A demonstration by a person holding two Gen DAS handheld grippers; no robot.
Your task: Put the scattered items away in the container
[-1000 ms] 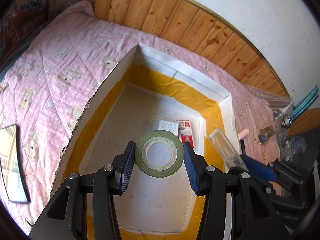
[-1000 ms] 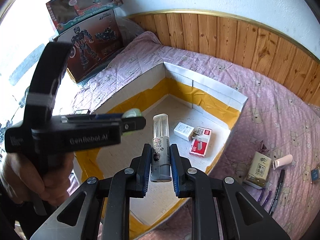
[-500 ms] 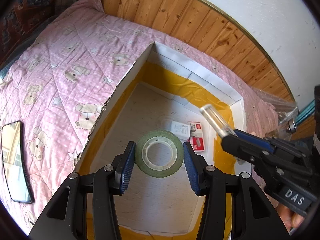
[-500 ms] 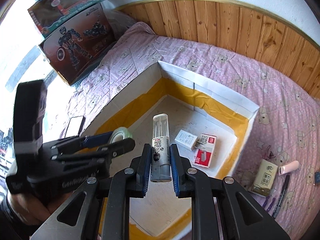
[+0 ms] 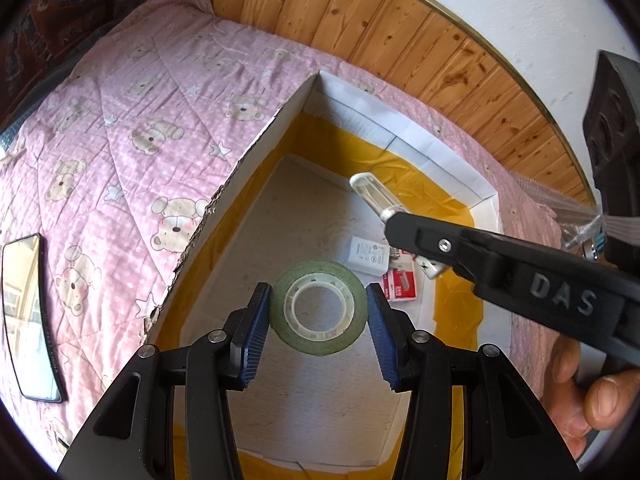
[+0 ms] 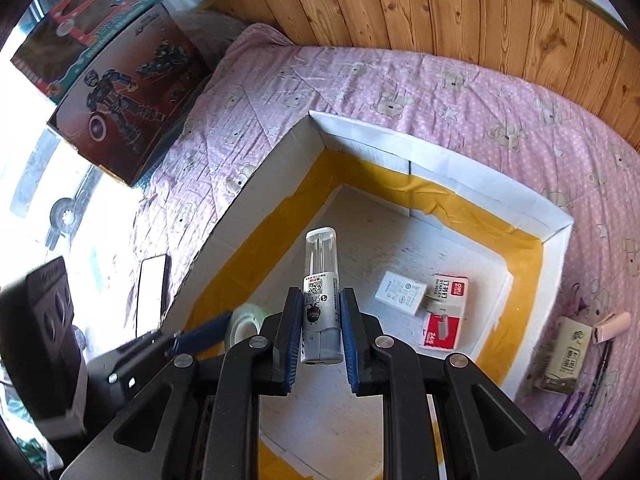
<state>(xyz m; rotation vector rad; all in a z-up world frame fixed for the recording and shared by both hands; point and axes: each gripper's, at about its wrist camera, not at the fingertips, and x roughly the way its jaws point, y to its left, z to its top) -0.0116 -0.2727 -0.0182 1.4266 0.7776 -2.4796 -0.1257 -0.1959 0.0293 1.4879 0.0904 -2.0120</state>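
A shallow cardboard box [image 5: 362,100] [image 6: 400,136] with yellow tape inside lies on a pink bear-print quilt. My left gripper [image 5: 318,316] is shut on a green tape roll [image 5: 320,276], held above the box floor. My right gripper [image 6: 320,320] is shut on a clear-capped tube [image 6: 321,264], also over the box; it shows in the left wrist view [image 5: 370,190]. A white charger [image 6: 402,293] and a red-and-white staple box [image 6: 444,312] lie inside the box.
Right of the box on the quilt lie a beige packet [image 6: 566,356], a pink cap-like item [image 6: 610,326] and pens [image 6: 592,392]. A phone [image 5: 28,320] lies left of the box. Toy boxes [image 6: 120,92] stand at the bed's far left. A wooden wall panel lies behind.
Both grippers have moved further over the box with their items still held. The right gripper with the tube has come into the left wrist view above the charger.
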